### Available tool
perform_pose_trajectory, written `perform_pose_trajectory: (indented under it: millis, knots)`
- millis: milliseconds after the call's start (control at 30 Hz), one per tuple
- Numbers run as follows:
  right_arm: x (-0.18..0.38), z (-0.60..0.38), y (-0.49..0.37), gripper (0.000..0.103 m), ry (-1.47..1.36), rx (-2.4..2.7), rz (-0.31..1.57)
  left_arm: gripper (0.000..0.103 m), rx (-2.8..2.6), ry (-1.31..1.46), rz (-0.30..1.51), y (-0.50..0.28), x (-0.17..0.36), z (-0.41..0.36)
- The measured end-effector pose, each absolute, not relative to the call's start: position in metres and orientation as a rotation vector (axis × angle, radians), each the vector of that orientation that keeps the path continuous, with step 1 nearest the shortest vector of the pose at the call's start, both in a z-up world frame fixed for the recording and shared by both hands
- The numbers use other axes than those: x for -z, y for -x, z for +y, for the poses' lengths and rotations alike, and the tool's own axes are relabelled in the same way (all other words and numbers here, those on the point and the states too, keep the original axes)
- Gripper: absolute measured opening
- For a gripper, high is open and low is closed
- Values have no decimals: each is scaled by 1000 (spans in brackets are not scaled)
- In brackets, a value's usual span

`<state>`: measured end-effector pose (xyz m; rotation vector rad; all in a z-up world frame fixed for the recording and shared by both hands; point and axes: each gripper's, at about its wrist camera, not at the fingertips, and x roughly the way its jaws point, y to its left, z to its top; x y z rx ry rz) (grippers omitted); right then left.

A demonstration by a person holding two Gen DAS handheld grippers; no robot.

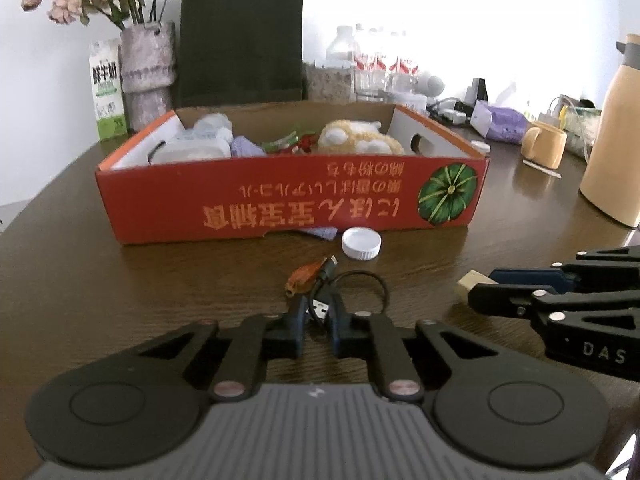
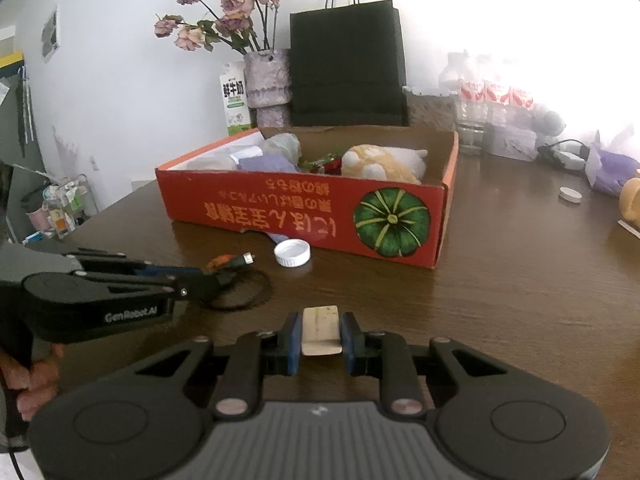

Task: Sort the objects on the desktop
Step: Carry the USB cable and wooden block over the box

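In the left wrist view we see our left gripper [image 1: 318, 312] at lower centre, its jaws pressed together on the black cable [image 1: 362, 280], with the USB plug [image 1: 322, 307] caught between the pads. The cable's loop lies on the brown table [image 1: 120, 292] just beyond the fingertips, beside a small orange scrap [image 1: 302, 276]. A white cap [image 1: 361, 243] sits just above it, close to the front wall of the red box [image 1: 280, 204], which fills the middle of the frame and holds a plush toy [image 1: 360, 138] and other bits. At right our right gripper [image 1: 480, 292] comes in, holding a cream block [image 1: 470, 282].

In the right wrist view the right gripper [image 2: 320, 332] sits at lower centre, jaws clamped on the cream block [image 2: 320, 330]. The left gripper [image 2: 218, 278] reaches in from the left edge, shut on the cable [image 2: 248, 296]. The cap [image 2: 292, 253] lies in mid-frame before the box [image 2: 300, 216]. A black bag [image 2: 346, 68] stands behind at upper centre.
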<state>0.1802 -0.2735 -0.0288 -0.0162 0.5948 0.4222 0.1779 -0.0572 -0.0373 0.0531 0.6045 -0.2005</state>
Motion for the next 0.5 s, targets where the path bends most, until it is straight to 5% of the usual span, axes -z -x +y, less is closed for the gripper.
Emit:
perform_pose_trajectory:
  millis: [500]
  knots:
    - [-25, -259, -190, 20, 25, -442, 439, 12, 204, -51, 366, -171, -31, -56]
